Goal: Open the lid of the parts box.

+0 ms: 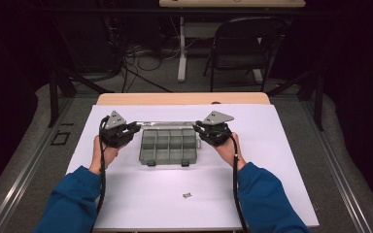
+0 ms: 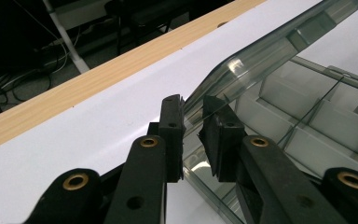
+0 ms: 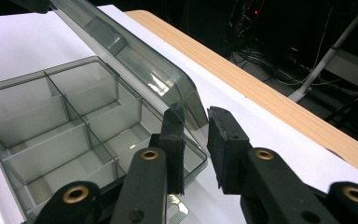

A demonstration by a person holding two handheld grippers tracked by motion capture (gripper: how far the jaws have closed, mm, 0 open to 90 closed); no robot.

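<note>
A clear grey compartment box [image 1: 169,145] stands open on the white sheet [image 1: 141,194], its compartments bare. Its lid [image 1: 170,124] is swung up toward the far side. My left gripper [image 1: 137,127] is at the lid's left corner and my right gripper [image 1: 196,127] at its right corner. In the left gripper view the lid's [image 2: 261,51] edge runs between the jaws of the left gripper [image 2: 192,116], which are closed on it. In the right gripper view the lid's [image 3: 144,70] corner sits pinched in the right gripper [image 3: 196,123], above the box [image 3: 51,121].
A small metal piece [image 1: 187,195] lies on the sheet near the front edge. The wooden table edge [image 1: 182,98] runs behind the sheet. Beyond it stand a folding chair [image 1: 245,43] and a white table leg [image 1: 181,53], with cables on the floor.
</note>
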